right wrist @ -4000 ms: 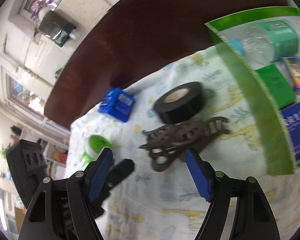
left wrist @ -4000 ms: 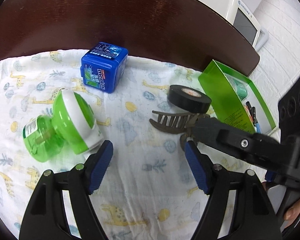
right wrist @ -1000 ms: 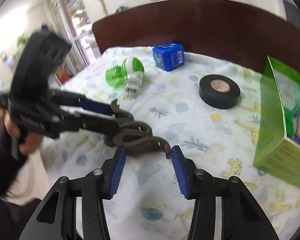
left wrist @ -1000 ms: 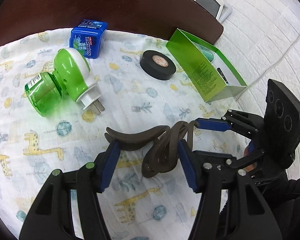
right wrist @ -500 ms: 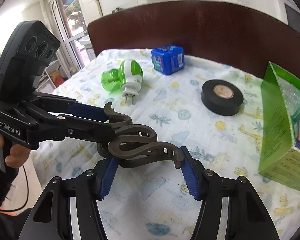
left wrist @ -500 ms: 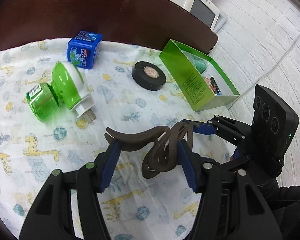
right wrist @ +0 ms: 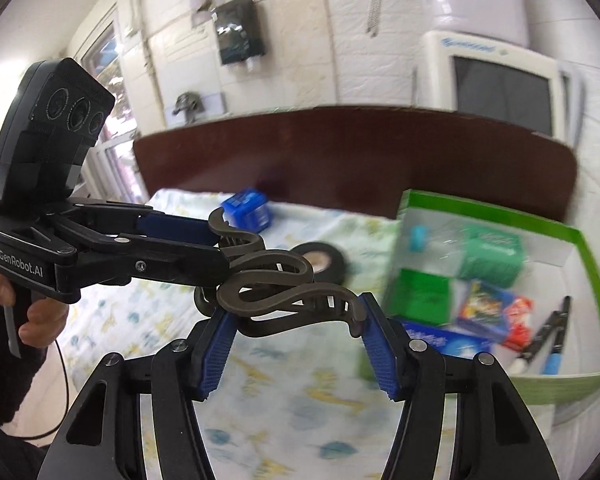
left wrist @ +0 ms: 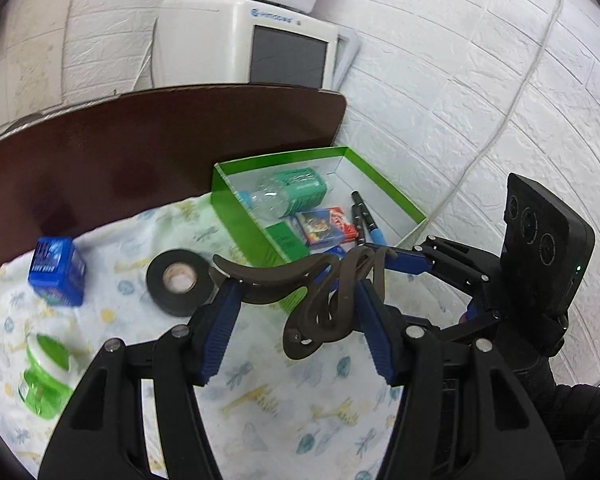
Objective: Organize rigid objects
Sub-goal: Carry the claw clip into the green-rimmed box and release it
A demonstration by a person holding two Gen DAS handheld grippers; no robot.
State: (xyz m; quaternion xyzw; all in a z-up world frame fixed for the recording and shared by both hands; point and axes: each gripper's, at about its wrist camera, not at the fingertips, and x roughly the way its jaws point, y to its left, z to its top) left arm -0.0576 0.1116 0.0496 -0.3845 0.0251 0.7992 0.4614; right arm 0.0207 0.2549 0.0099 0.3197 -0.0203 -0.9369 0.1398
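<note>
Both your tools are on the brown hair clip [left wrist: 324, 296]: the left tool [left wrist: 296, 316] clamps it across its length, and the right tool [right wrist: 296, 328] has its pads against the clip's two ends, its jaws having just widened around it. The clip hangs in the air above the cloth-covered desk [left wrist: 260, 384], just short of the green box [left wrist: 380, 176]. The box already holds a bottle, cards and pens. The black tape roll [left wrist: 179, 282], blue box [left wrist: 56, 272] and green plug-in bottle [left wrist: 46, 376] are left on the cloth.

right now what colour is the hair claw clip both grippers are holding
Dark brown hair claw clip, seen best in the right wrist view.
</note>
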